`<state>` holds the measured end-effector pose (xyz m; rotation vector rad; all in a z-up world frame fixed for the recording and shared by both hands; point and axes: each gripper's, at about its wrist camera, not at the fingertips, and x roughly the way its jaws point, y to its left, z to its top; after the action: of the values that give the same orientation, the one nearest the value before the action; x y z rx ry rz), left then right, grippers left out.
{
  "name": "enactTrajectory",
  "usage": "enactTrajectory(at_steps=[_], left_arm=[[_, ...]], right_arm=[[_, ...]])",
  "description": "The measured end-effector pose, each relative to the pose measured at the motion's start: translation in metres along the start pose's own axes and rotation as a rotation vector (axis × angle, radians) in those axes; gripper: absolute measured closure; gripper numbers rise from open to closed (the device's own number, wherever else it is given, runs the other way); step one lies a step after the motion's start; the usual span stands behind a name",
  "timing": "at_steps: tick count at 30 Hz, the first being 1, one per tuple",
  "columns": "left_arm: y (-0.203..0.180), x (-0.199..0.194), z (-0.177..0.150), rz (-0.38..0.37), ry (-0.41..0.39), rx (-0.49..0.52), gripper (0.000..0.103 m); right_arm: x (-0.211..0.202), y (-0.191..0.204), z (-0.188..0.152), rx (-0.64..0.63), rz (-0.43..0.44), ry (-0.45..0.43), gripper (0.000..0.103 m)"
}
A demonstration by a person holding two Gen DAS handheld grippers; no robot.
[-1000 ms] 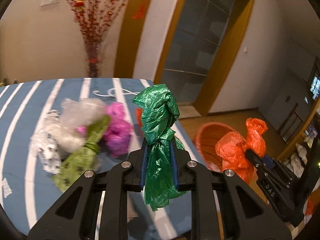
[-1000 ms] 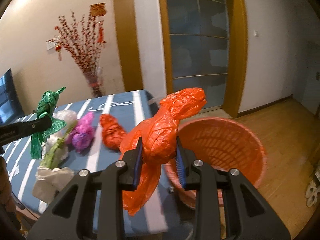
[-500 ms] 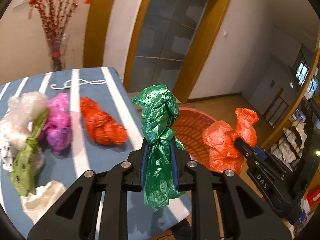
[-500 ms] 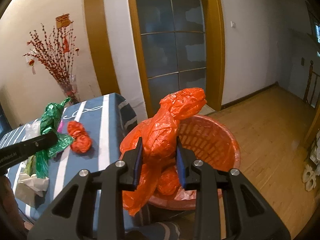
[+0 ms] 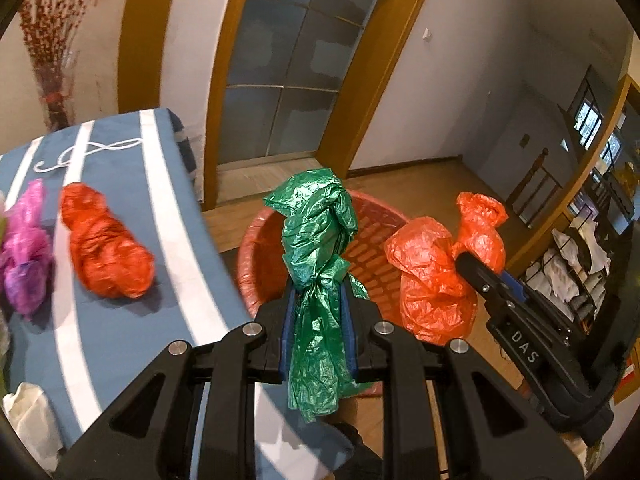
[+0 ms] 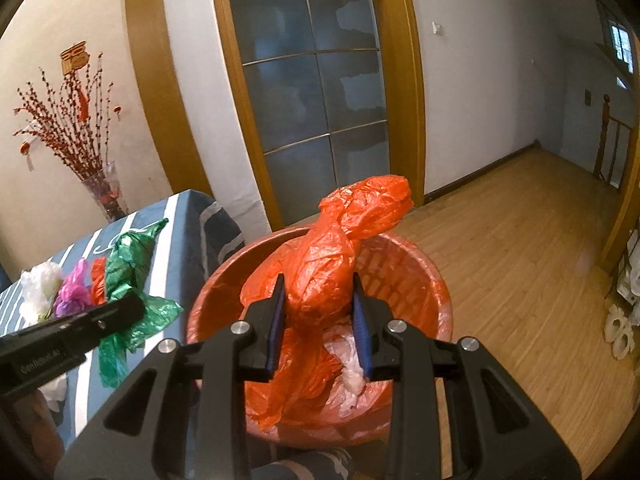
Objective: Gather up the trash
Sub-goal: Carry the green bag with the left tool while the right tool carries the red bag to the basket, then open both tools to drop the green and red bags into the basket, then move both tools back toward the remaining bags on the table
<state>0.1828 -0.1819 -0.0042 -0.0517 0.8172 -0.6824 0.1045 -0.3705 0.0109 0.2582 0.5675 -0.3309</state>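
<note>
My left gripper (image 5: 317, 300) is shut on a crumpled green plastic bag (image 5: 316, 236) and holds it near the table's right edge, beside the red basket (image 5: 256, 256). My right gripper (image 6: 319, 304) is shut on an orange plastic bag (image 6: 332, 264) and holds it over the red basket (image 6: 436, 284), which has white and orange trash inside. The green bag (image 6: 128, 272) and left gripper (image 6: 68, 332) show at the left of the right wrist view. The orange bag (image 5: 432, 272) and right gripper (image 5: 472, 268) show at the right of the left wrist view.
On the blue striped tablecloth (image 5: 120, 328) lie a red bag (image 5: 104, 256), a magenta bag (image 5: 26, 252) and a white bag (image 5: 24, 412). A vase of red branches (image 6: 100, 192) stands at the table's far end. Wooden floor (image 6: 520, 248) and a glass door (image 6: 312, 92) lie beyond the basket.
Both grippers have swung right from the table toward the basket with their bags. The orange bag is now over the basket's opening; the green bag is close to its rim.
</note>
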Motion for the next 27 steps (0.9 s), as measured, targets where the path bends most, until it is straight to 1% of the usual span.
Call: enactTrajectory(at_steps=[7, 9, 10, 11, 13, 14, 17, 21, 27], left_arm=[[-0.005, 0.031, 0.003, -0.019, 0.047, 0.008, 0.083], [-0.004, 0.037, 0.002, -0.016, 0.059, 0.005, 0.082], [-0.003, 0.040, 0.002, -0.012, 0.065, 0.002, 0.081], [-0.001, 0.042, 0.001, -0.009, 0.073, 0.001, 0.074], [0.002, 0.045, 0.000, 0.001, 0.081, -0.007, 0.066], [0.003, 0.046, -0.001, 0.004, 0.084, -0.010, 0.063], [0.008, 0.046, -0.004, 0.014, 0.095, -0.020, 0.058], [0.012, 0.042, -0.009, 0.040, 0.101, -0.029, 0.053], [0.018, 0.032, -0.012, 0.064, 0.098, -0.045, 0.050]], right_arm=[[0.021, -0.009, 0.010, 0.015, 0.000, 0.012, 0.072], [0.026, -0.012, 0.010, 0.021, -0.005, 0.018, 0.068], [0.027, -0.013, 0.010, 0.022, -0.005, 0.019, 0.068], [0.030, -0.015, 0.010, 0.026, -0.006, 0.022, 0.067], [0.033, -0.017, 0.010, 0.031, -0.009, 0.026, 0.066], [0.035, -0.018, 0.009, 0.035, -0.011, 0.029, 0.064], [0.037, -0.022, 0.006, 0.048, -0.015, 0.041, 0.060], [0.037, -0.022, 0.000, 0.047, -0.027, 0.044, 0.051], [0.034, -0.020, -0.005, 0.047, -0.035, 0.055, 0.049]])
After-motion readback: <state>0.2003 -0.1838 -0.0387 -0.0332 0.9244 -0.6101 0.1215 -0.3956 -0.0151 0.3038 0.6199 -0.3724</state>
